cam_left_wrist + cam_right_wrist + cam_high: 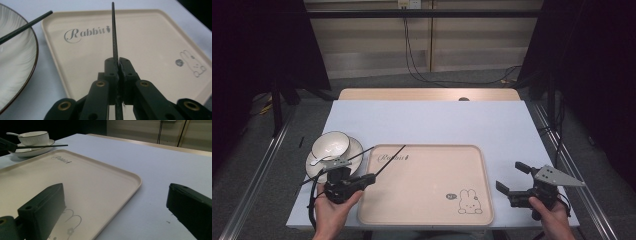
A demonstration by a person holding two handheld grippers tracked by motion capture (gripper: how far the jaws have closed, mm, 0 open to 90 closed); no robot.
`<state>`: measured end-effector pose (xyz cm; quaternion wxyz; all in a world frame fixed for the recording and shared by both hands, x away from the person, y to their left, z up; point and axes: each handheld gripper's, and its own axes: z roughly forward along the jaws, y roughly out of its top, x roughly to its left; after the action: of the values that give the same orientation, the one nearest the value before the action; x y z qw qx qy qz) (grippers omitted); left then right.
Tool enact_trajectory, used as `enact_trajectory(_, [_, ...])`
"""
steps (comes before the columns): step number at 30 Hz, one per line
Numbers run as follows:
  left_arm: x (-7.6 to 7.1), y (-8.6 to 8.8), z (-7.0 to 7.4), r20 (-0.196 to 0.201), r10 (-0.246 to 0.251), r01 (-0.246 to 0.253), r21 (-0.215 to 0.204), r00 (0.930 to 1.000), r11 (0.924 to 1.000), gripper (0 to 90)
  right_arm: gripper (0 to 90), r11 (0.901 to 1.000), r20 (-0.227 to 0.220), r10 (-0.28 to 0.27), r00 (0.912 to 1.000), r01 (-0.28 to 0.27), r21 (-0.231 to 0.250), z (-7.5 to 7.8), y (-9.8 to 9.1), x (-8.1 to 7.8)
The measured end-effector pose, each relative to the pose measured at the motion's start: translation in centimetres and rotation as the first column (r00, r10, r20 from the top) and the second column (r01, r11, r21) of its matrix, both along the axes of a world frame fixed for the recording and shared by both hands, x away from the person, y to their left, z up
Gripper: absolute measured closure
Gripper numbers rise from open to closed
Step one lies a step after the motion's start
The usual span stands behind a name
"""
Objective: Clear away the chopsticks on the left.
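Left gripper (371, 177) was clamped on one black chopstick (114, 35), held over the beige tray (427, 212). Second chopstick (23, 27) was lying across the plate (357, 150) beside the bowl (330, 145). Right gripper (511, 179) was held jaws apart, gripping nothing, right of tray.

Two chopsticks (391, 159), one of them at the plate (354, 150). One tray (427, 150), one plate, one bowl (330, 145) and one spoon (319, 160), all on one counter (427, 120). Two grippers (371, 176), left and right (508, 180).
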<state>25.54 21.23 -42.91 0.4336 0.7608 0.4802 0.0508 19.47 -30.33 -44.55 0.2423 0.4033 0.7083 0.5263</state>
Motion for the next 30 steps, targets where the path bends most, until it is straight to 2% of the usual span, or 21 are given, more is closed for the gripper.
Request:
enact_trajectory(5, [0.1, -0.6, -1.0, -0.028, 0.032, -0.031, 0.032, 0.9991, 0.999, 85.8, 1.7, 1.0, 0.003, 0.002, 1.0, -0.002, -0.004, 0.0, 0.1, 0.0])
enact_trajectory(6, [0.1, -0.8, -1.3, -0.031, 0.044, -0.042, 0.053, 0.9986, 0.9977, 85.8, 1.7, 1.0, 0.001, 0.002, 1.0, -0.002, -0.003, 0.0, 0.1, 0.0])
enact_trajectory(7, [0.3, -1.0, -1.6, -0.052, 0.046, -0.043, 0.065, 0.9976, 0.997, 85.8, 1.7, 1.0, 0.002, -0.001, 1.0, 0.001, -0.003, 0.0, 0.1, 0.0])
enact_trajectory(10, [0.4, -1.2, -1.8, -0.053, 0.068, -0.064, 0.073, 0.9963, 0.9952, 85.8, 1.7, 1.0, -0.001, 0.003, 1.0, -0.003, -0.002, 0.0, 0.1, 0.0])
enact_trajectory(12, [0.7, -1.3, -2.0, -0.062, 0.088, -0.082, 0.098, 0.9942, 0.9918, 85.8, 1.7, 1.0, -0.005, 0.006, 1.0, -0.006, -0.003, 0.0, 0.2, 0.0])
enact_trajectory(14, [0.8, -1.3, -2.1, -0.068, 0.09, -0.083, 0.098, 0.9936, 0.9917, 85.7, 1.7, 1.0, -0.003, 0.006, 1.0, -0.006, -0.006, 0.0, 0.2, 0.0])
enact_trajectory(15, [0.9, -1.6, -2.3, -0.074, 0.109, -0.1, 0.111, 0.9912, 0.9887, 85.6, 1.7, 1.0, -0.004, 0.006, 1.0, -0.006, -0.005, 0.0, 0.2, 0.1])
enact_trajectory(17, [0.9, -1.7, -2.4, -0.09, 0.109, -0.098, 0.116, 0.99, 0.9884, 85.6, 1.7, 1.0, -0.003, 0.006, 1.0, -0.006, -0.006, 0.0, 0.2, 0.1])
enact_trajectory(19, [1.0, -1.9, -2.6, -0.105, 0.11, -0.095, 0.138, 0.9884, 0.9858, 85.5, 1.7, 1.0, -0.004, 0.007, 1.0, -0.007, -0.005, 0.0, 0.2, 0.1])
enact_trajectory(21, [1.0, -2.2, -2.8, -0.107, 0.12, -0.105, 0.135, 0.9869, 0.9852, 85.4, 1.7, 0.9999, -0.004, 0.008, 1.0, -0.008, -0.008, 0.0, 0.2, 0.1])
enact_trajectory(23, [1.0, -2.3, -3.1, -0.113, 0.118, -0.099, 0.157, 0.9866, 0.9827, 85.3, 1.7, 0.9999, -0.003, 0.008, 1.0, -0.008, -0.008, 0.0, 0.2, 0.1])
enact_trajectory(26, [1.1, -2.4, -3.5, -0.136, 0.113, -0.091, 0.157, 0.9843, 0.9834, 85.2, 1.8, 0.9999, -0.006, 0.011, 0.9999, -0.011, -0.006, 0.0, 0.2, 0.0])
enact_trajectory(30, [1.2, -2.4, -3.6, -0.125, 0.126, -0.106, 0.159, 0.9841, 0.9815, 83.7, 1.8, 0.9998, -0.005, 0.014, 0.9999, -0.015, -0.01, 0.0, 0.2, 0.0])
